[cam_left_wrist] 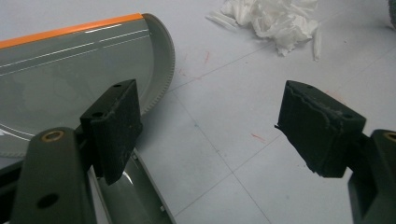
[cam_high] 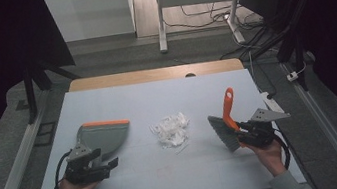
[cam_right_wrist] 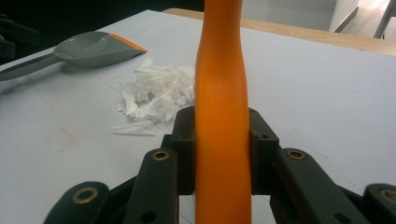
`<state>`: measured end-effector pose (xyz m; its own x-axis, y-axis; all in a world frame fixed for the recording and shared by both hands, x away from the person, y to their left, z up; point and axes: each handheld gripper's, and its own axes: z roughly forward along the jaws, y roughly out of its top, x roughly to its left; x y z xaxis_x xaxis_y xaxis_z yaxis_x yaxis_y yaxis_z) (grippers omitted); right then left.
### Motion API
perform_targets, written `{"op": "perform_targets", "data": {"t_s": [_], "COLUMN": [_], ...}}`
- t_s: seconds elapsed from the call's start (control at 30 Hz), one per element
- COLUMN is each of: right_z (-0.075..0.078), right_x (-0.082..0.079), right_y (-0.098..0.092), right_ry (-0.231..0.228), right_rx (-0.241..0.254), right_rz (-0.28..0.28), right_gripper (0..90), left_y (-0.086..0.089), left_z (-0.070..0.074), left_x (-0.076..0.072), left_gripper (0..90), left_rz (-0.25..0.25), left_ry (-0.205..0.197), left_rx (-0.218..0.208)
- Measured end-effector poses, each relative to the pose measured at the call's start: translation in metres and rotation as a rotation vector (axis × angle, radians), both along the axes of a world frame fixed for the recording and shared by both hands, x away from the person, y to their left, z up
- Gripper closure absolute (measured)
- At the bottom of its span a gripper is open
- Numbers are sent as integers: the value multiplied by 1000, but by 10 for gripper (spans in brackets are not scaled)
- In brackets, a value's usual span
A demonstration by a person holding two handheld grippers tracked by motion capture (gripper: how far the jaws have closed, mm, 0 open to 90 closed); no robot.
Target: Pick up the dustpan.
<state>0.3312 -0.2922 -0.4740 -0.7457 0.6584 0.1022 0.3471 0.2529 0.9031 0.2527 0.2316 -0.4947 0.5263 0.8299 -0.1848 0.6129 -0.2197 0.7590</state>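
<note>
A grey dustpan (cam_high: 104, 134) with an orange lip lies on the left of the white table. My left gripper (cam_high: 109, 165) stands open at its handle end. In the left gripper view the pan (cam_left_wrist: 70, 70) lies to the left and its handle (cam_left_wrist: 135, 196) runs under the left-hand pad, with bare table between the pads (cam_left_wrist: 322, 126). A heap of torn white paper (cam_high: 170, 129) (cam_left_wrist: 275, 18) (cam_right_wrist: 154, 98) sits mid-table. My right gripper (cam_high: 243, 134) (cam_right_wrist: 219, 149) is shut on the orange handle (cam_right_wrist: 219, 93) of a brush (cam_high: 229, 108), whose grey bristles (cam_high: 224, 132) point down toward the paper.
The white table top (cam_high: 168, 175) ends in a wooden far edge (cam_high: 153, 74). A white power strip (cam_high: 271, 102) lies at the right edge. Beyond the table stand desk legs (cam_high: 161, 25) and floor cables (cam_high: 247, 27). Dark curtains flank both sides.
</note>
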Motion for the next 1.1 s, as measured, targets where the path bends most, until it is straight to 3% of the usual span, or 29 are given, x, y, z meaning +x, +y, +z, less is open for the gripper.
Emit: {"op": "perform_targets", "data": {"t_s": [0.73, 1.1], "right_z": [2, 3], "right_x": [-1, -1], "right_y": [1, 0], "right_ry": [-13, -15], "right_rx": [0, 12], "right_rz": [1, 3], "right_gripper": [702, 702], "left_y": [-5, -11], "left_z": [2, 12], "left_x": [1, 2], "left_gripper": [208, 185], "left_rz": [-13, -10], "left_ry": [6, 0], "left_rx": [13, 51]}}
